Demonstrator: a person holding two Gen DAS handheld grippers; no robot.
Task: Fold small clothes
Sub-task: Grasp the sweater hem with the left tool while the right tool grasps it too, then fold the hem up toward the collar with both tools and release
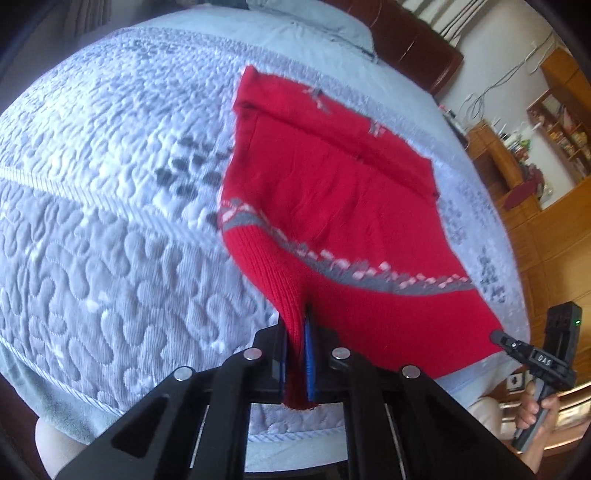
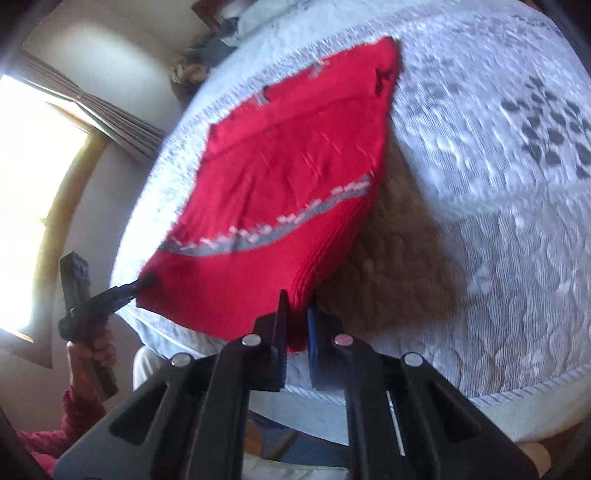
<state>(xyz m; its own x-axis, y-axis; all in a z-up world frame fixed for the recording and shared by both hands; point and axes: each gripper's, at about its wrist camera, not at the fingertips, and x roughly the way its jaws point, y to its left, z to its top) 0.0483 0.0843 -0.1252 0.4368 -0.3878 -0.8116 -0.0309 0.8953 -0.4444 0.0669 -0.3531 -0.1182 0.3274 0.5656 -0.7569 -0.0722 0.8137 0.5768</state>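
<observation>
Both grippers, left [image 1: 295, 332] and right [image 2: 297, 317], clamped on sweater [image 1: 332, 206] hem corners, lifting hem off bed [image 1: 110, 221], likely for folding over.

So the bed [image 1: 110, 206] is wearing a pale blue-grey quilted cover with squiggly stitching and some darker grey leafy patches. A red knit sweater [image 1: 332, 192] with a grey-and-white patterned band is lying partly on it, far end resting on the cover, near hem lifting off it. A pillow [image 1: 325, 22] is sitting up by the headboard.
</observation>
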